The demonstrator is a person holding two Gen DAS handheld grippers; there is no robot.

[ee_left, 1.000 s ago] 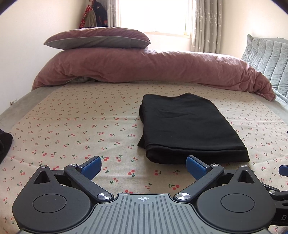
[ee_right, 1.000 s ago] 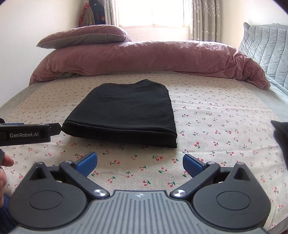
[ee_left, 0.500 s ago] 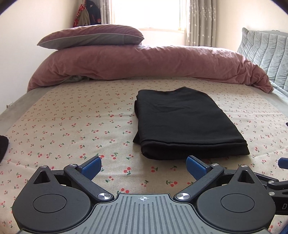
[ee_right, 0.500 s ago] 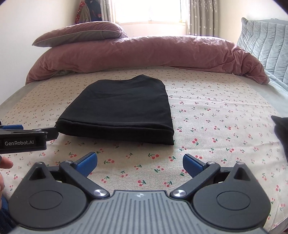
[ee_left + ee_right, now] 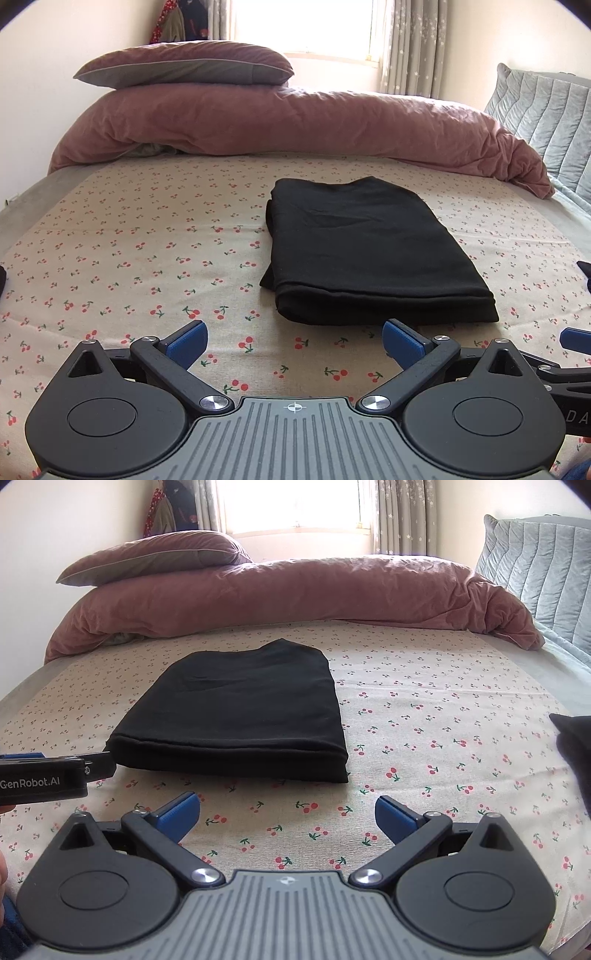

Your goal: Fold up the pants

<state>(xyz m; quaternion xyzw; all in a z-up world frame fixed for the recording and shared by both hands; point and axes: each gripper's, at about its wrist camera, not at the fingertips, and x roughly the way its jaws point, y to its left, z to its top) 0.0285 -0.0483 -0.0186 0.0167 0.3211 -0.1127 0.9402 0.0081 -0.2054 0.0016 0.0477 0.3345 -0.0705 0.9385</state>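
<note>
Lying flat on cherry-print sheet [image 5: 147,229], soft black pants [image 5: 362,251] in a neat rectangle; both grippers' fingers wide, empty.

Pillow [image 5: 184,66] atop pink duvet [image 5: 295,125]; cherry-print sheet [image 5: 147,251]
</note>
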